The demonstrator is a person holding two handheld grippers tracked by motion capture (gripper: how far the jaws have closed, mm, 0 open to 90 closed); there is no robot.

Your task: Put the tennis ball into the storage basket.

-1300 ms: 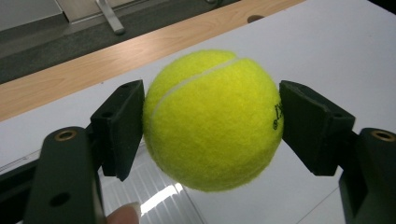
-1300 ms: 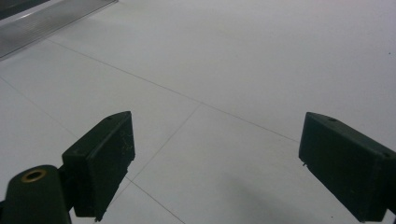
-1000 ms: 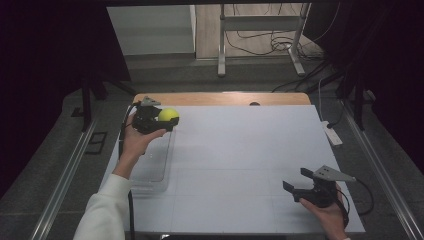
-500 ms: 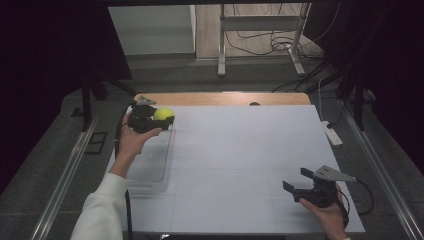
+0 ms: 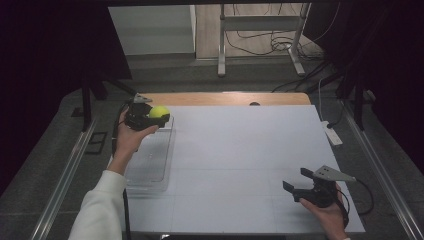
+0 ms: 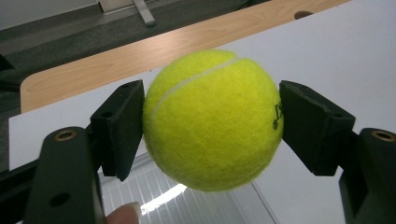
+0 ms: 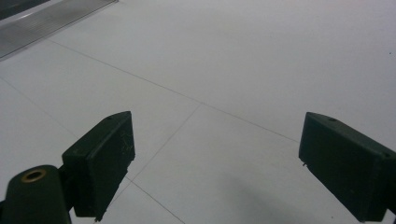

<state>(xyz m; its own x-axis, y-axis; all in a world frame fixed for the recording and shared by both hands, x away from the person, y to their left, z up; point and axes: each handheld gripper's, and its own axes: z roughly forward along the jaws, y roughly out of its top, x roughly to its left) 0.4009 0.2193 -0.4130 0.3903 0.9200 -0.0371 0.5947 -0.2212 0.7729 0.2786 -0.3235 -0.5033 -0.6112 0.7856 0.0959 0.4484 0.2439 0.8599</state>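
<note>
A yellow-green tennis ball (image 5: 159, 112) is held in the air by my left gripper (image 5: 161, 116), above the far end of a clear plastic tray (image 5: 150, 162) at the table's left. In the left gripper view both black pads press on the tennis ball (image 6: 212, 119) from either side, with the left gripper (image 6: 211, 123) shut on it and the clear tray (image 6: 187, 200) below. My right gripper (image 5: 298, 182) rests near the table's front right corner, jaws wide apart. In the right gripper view the right gripper (image 7: 215, 163) has only white table between its pads.
The white table top (image 5: 240, 150) spreads between the two hands, with a wooden strip (image 5: 225, 98) along its far edge. A white power strip (image 5: 332, 134) lies by the right edge. Metal rails (image 5: 65, 175) run along both sides on the floor.
My left hand has drifted slightly left and toward the far edge with the ball still gripped. The right hand has stayed put.
</note>
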